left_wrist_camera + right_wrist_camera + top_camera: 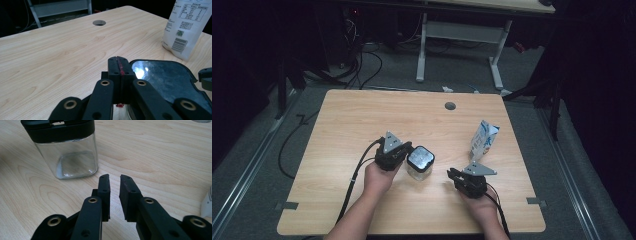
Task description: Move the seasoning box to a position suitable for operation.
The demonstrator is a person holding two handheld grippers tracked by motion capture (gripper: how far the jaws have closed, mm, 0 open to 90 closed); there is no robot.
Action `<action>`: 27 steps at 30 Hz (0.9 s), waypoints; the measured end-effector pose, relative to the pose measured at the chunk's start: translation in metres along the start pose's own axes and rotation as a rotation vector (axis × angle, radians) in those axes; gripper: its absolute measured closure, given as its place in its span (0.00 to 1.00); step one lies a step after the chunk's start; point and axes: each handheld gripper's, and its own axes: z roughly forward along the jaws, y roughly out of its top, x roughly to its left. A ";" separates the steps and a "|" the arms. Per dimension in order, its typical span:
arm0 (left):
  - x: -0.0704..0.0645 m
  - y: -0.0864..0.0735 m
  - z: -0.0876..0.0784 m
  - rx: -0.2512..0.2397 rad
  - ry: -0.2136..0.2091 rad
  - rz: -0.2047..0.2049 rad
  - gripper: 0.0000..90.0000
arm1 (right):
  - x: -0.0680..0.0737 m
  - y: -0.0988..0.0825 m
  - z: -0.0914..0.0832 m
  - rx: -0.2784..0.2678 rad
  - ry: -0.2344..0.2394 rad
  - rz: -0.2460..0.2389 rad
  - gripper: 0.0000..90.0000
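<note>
A clear square jar (419, 164) with a black lid stands upright near the middle of the wooden table (342, 125), serving as the landmark here. Just beside the jar, on its left in the high view, the left claw (404, 149) rests with its jaws pressed together, nothing between them (a red smear marks the seam between the pads in the left gripper view); the tip sits at the edge of the jar's lid (167, 77), but contact can't be confirmed. The right claw (452, 174) lies on the jar's other side, near but apart from it, jaws slightly parted w/ bare table showing through the gap in the right gripper view, the jar (67, 152) standing ahead and to the left of its tips. A white-and-blue carton (483, 140) stands upright to the right of the jar and farther back, well apart from it. A round cable hole (450, 106) sits in the table beyond the jar, toward the far edge.
</note>
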 end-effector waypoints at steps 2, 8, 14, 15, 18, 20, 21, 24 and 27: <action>0.000 0.000 0.000 0.000 -0.001 0.000 1.00 | 0.000 0.000 0.000 0.000 0.000 0.000 0.88; 0.001 0.000 0.000 0.000 -0.003 -0.002 1.00 | 0.000 0.000 0.000 -0.001 -0.002 0.001 0.88; 0.001 0.000 0.000 0.001 -0.005 -0.005 1.00 | 0.001 0.000 0.000 -0.004 -0.003 -0.002 0.88; 0.002 0.000 0.000 0.001 -0.005 -0.006 1.00 | 0.001 0.000 0.000 -0.001 -0.002 -0.002 0.89; 0.002 0.000 0.000 0.002 -0.004 -0.007 1.00 | 0.002 0.000 0.000 0.000 -0.007 -0.011 0.90; 0.002 -0.001 0.000 0.003 -0.001 -0.006 1.00 | 0.003 0.001 0.000 -0.003 -0.009 -0.031 0.93; 0.002 -0.001 0.000 0.003 -0.001 -0.007 1.00 | 0.003 0.001 0.000 -0.003 -0.009 -0.031 0.93; 0.002 0.000 0.000 0.004 0.003 -0.004 1.00 | 0.006 0.004 -0.002 -0.012 -0.016 -0.050 1.00; 0.002 0.000 0.000 0.004 0.002 -0.005 1.00 | 0.008 0.007 -0.004 -0.015 -0.016 -0.062 1.00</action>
